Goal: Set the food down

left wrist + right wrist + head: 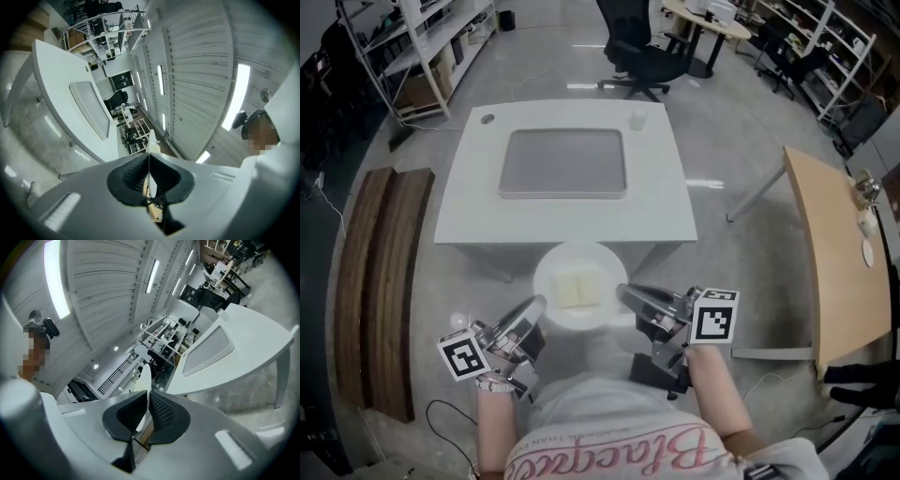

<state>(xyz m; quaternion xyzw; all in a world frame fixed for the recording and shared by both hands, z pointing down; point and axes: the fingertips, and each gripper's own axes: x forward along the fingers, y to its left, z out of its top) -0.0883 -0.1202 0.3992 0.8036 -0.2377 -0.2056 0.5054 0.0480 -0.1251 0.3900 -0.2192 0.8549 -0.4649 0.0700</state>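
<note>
A white plate (551, 270) with pale, square pieces of food (578, 290) on it hangs in the air just before the near edge of the white table (469, 211). My left gripper (536, 306) is shut on the plate's left rim and my right gripper (625, 293) on its right rim. In the left gripper view the rim (151, 149) stands edge-on between the black pads of the left gripper (149, 176). The right gripper view likewise shows the rim (144, 377) pinched in the right gripper (146, 412). A grey tray (563, 162) lies on the table's middle.
A small clear cup (637, 119) stands at the table's far right corner. An office chair (642, 56) is beyond the table, a wooden table (839, 253) at the right, wooden boards (380, 281) on the floor at the left, shelving (422, 47) at the back left.
</note>
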